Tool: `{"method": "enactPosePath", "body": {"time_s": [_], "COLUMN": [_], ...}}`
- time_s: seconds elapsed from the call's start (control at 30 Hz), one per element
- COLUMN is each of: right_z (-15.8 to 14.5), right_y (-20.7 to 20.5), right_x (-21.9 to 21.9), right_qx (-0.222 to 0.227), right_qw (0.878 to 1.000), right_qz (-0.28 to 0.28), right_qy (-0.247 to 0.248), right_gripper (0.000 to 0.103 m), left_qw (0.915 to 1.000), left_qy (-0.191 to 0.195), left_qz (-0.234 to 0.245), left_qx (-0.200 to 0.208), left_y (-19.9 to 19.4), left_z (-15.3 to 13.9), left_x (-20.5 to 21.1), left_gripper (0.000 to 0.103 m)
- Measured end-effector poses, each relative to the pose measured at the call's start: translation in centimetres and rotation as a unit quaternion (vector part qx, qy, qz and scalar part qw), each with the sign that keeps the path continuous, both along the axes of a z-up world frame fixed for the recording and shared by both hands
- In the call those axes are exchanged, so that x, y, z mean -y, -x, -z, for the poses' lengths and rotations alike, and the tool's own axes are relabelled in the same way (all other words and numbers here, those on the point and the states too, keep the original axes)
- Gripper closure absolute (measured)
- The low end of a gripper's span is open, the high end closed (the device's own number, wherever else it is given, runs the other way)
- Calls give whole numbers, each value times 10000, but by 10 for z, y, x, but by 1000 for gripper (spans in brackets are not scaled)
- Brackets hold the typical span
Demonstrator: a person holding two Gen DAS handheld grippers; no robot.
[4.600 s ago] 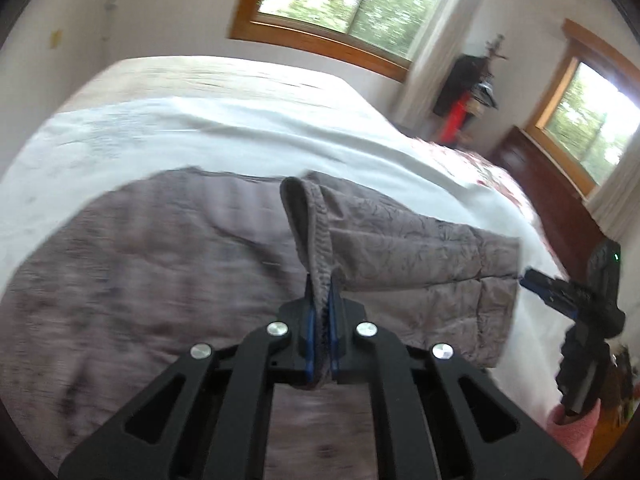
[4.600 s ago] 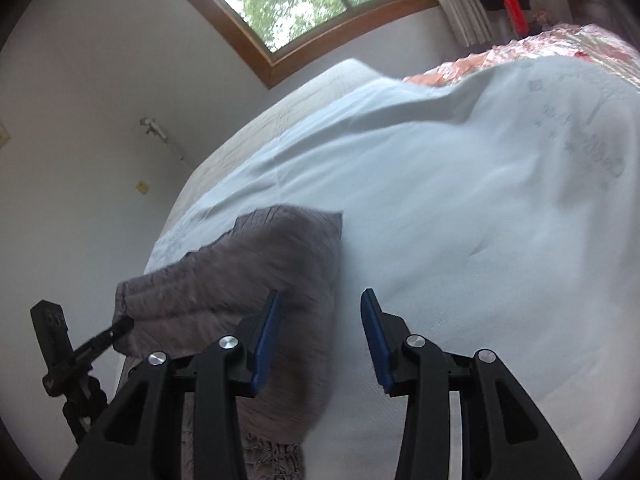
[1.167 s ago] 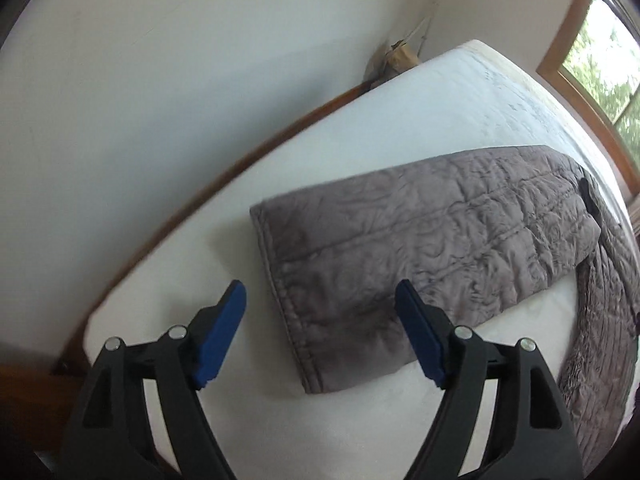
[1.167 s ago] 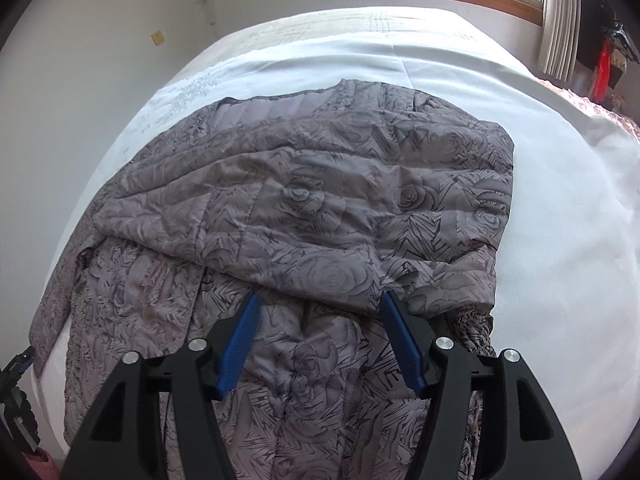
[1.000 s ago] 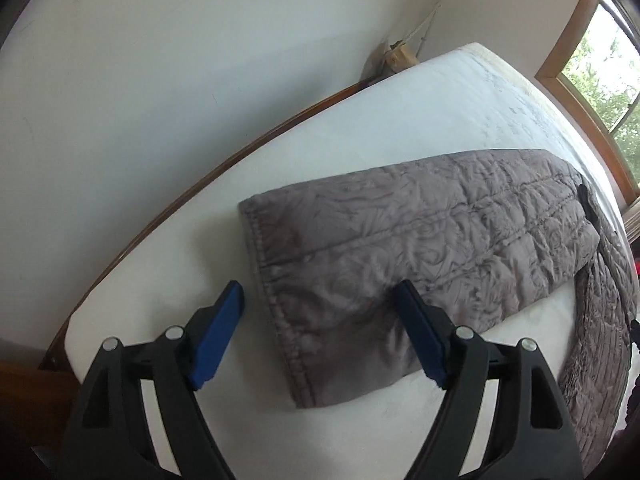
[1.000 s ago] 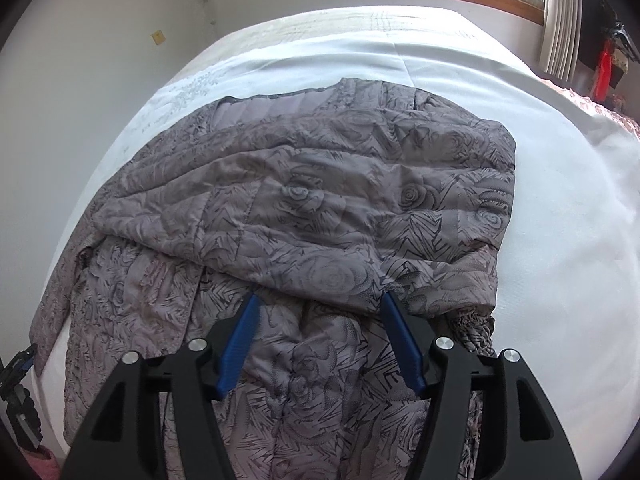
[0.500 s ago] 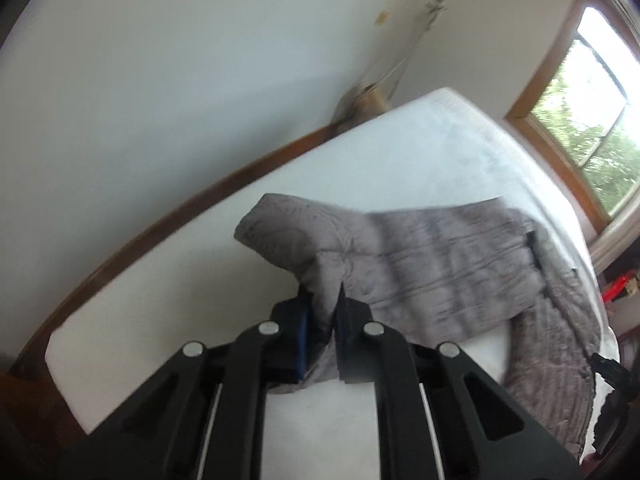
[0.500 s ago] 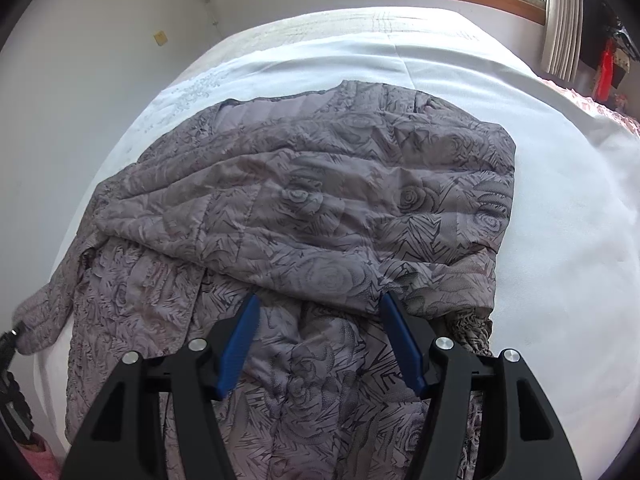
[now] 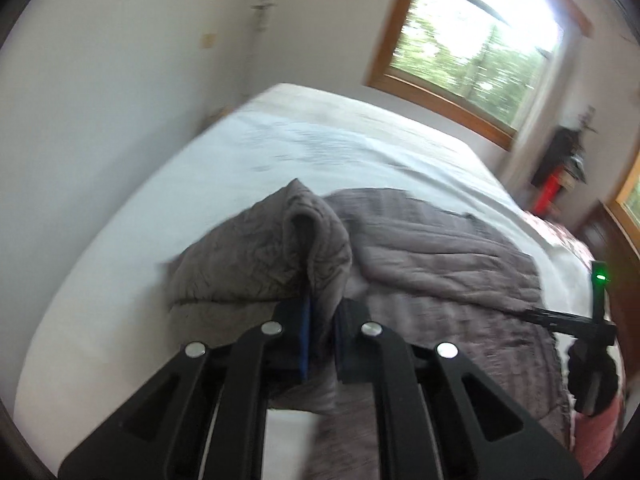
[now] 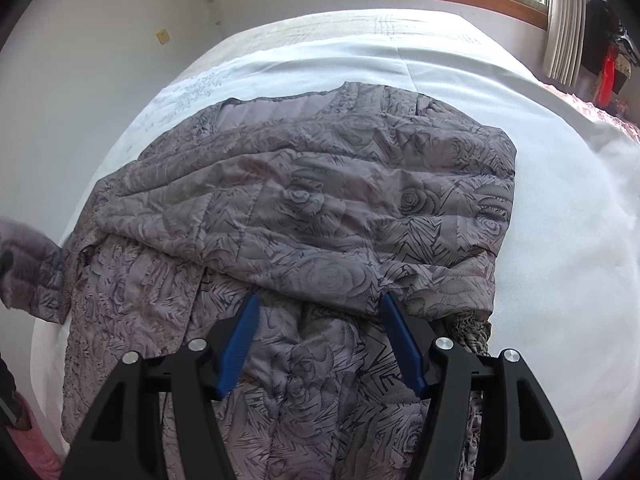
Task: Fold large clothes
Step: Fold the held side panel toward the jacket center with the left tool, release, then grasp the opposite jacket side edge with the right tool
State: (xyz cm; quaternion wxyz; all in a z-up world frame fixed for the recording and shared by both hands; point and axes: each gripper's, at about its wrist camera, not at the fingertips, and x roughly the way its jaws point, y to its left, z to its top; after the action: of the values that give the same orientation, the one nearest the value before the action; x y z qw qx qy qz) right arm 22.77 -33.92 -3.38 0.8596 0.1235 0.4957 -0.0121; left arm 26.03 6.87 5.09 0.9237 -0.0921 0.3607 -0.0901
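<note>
A large grey quilted jacket (image 10: 312, 208) with a rose pattern lies spread on a white bed (image 10: 560, 200). My left gripper (image 9: 322, 320) is shut on the cuff end of the jacket's sleeve (image 9: 316, 240), which stands lifted off the sheet and bunched above the fingers. In the right wrist view that lifted sleeve (image 10: 36, 272) shows blurred at the far left edge. My right gripper (image 10: 320, 320) hovers open over the jacket's lower part, near a folded edge, with nothing pinched between its blue pads (image 10: 240, 340).
The bed fills both views, with a white wall on the left and wood-framed windows (image 9: 472, 48) behind. The other gripper's handle with a green light (image 9: 600, 278) shows at the right. A dark wooden bedside piece (image 9: 612, 248) and hanging red and black items (image 9: 560, 176) stand at the far right.
My left gripper closed on the sleeve's cuff, then lifted and swung it over toward the jacket body, rolling as it went. The right gripper held still and open.
</note>
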Motion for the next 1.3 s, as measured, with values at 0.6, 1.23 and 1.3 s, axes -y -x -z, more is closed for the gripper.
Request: {"method": "enactPosePath", "body": {"time_s": [0.6,1.23,1.3], "right_z": [9,-28,-26], "right_y": [-5,-13,-25], "right_x": [1,-61,-84], "right_qx": [-45,8,-107], "right_qw": [10000,9972,9954], "right_qz": [-55,-722,-935], "right_qy": [58,-190,-206], "right_gripper": [39,38,38], "left_qw": [9849,9870,9859], "left_qy": [-15,-651,-534], "left_qz": [1299,728,751], "left_qx": [-1142,-1277,-1394], "left_y": [-90,-90,-98], "left_z": [89,75,94], "left_x": [127,43,37], "left_gripper": [95,61,60]}}
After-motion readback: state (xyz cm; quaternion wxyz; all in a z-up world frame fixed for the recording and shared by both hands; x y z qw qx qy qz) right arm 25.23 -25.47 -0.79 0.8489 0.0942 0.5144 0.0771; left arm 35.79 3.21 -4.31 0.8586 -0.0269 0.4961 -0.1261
